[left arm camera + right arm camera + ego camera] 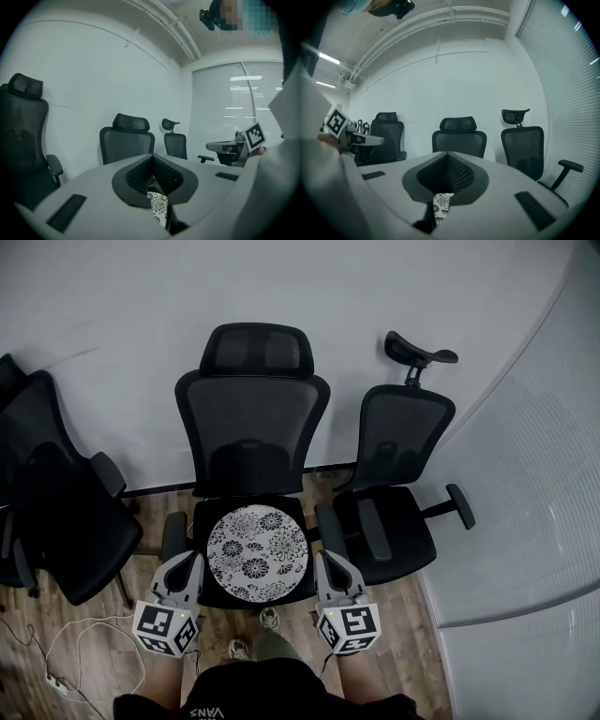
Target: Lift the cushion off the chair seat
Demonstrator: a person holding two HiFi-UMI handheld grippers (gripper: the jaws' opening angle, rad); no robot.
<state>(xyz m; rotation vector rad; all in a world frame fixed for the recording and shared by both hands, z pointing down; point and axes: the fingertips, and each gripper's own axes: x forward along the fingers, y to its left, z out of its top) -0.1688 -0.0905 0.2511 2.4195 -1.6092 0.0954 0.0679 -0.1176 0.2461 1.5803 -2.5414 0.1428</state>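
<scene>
a: where is the cushion (257, 553)?

b: flat on the seat of the middle chair (251, 418). it is a round pad with a black and white flower print, covering most of the seat and sitting a little toward the front edge.

a: left claw (184, 561)?

b: just left of the seat, by the armrest, pointing at the backrest. its jaws are pressed together and hold nothing. the cushion shows only as a strip of print below the closed tips.

a: right claw (330, 561)?

b: same on the other side, in the gap between the middle chair and the right chair (398, 442). its jaws are together too, with no grip on anything. neither claw touches the cushion, which lies between them.

a: surroundings?

b: another black chair (56, 493) stands to the left, all three backed to a pale wall (112, 324). there is a wood floor (103, 610) with a white cable (56, 645) lying at the lower left.
</scene>
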